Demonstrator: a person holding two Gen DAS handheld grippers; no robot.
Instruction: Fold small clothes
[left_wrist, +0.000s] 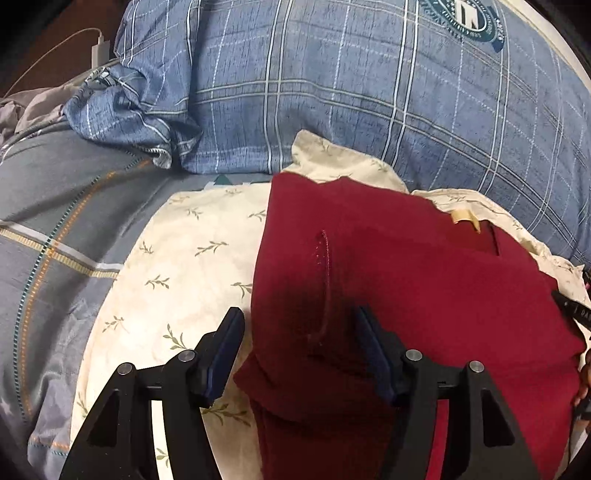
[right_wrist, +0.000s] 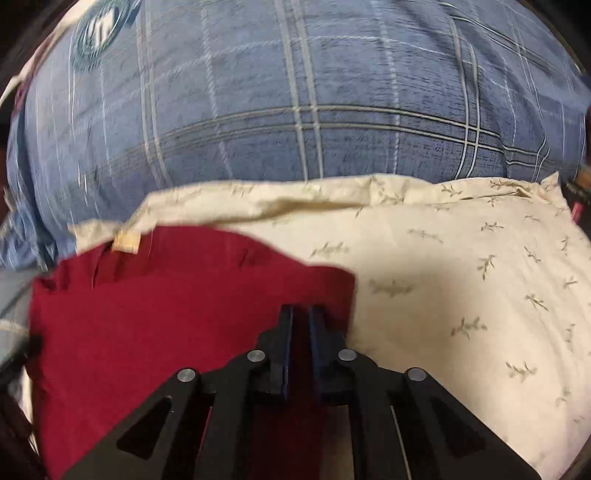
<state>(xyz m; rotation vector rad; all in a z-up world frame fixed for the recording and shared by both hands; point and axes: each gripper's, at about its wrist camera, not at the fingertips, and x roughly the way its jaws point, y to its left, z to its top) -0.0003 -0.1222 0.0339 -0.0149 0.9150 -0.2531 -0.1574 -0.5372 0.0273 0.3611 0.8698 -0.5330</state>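
Observation:
A dark red garment (left_wrist: 424, 280) lies partly folded on a cream leaf-print cloth (left_wrist: 177, 266), with a small tan label (left_wrist: 466, 218) near its far edge. My left gripper (left_wrist: 299, 325) is open, its jaws wide apart over the garment's left edge, one finger above the cream cloth and one above the red fabric. In the right wrist view, the red garment (right_wrist: 147, 314) fills the lower left. My right gripper (right_wrist: 301, 314) is shut on the garment's right edge, with red fabric pinched between the pads.
A large blue plaid pillow or duvet (left_wrist: 369, 92) lies behind the work area and also fills the top of the right wrist view (right_wrist: 295, 92). A grey striped bedsheet (left_wrist: 55, 221) lies at left. A white charger and cable (left_wrist: 99, 50) sit at the far left.

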